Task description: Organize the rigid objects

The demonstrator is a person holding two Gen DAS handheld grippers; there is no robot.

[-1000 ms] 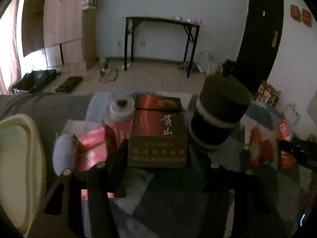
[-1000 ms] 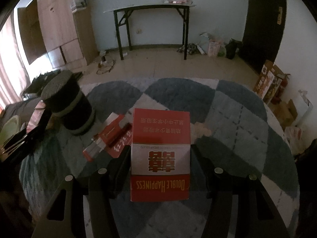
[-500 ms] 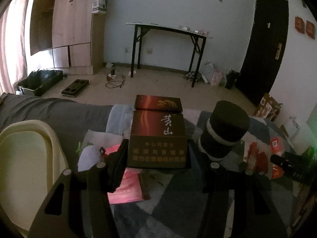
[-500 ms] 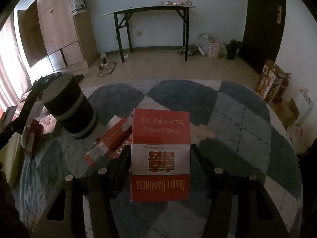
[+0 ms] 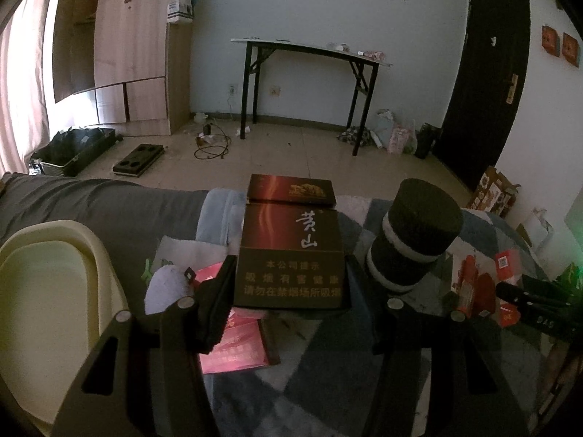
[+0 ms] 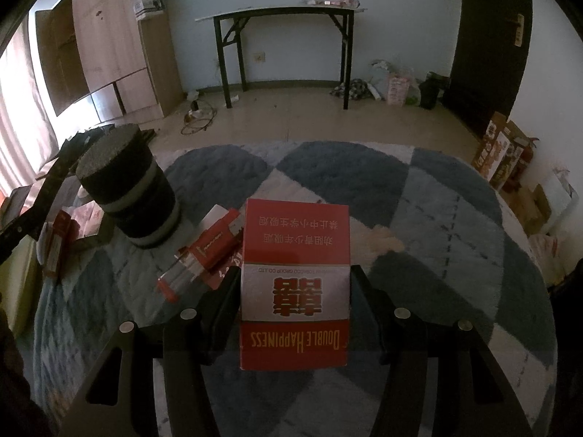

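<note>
My left gripper is shut on a dark brown cigarette box with gold characters, held above the rug. My right gripper is shut on a red and white Double Happiness box, also held above the rug. A black cylinder with a grey band stands upright on the rug to the right of the brown box; it shows in the right wrist view at the left. Loose red packs lie beside it. More red packs lie under the left gripper.
A cream plastic bin sits at the far left on a grey cover. The other gripper's black fingers reach in at the right edge. The round checkered rug spreads right. A black folding table stands by the wall.
My left gripper has risen and pulled back with the brown box, so the cylinder and packs look lower and farther. The right gripper has hardly moved.
</note>
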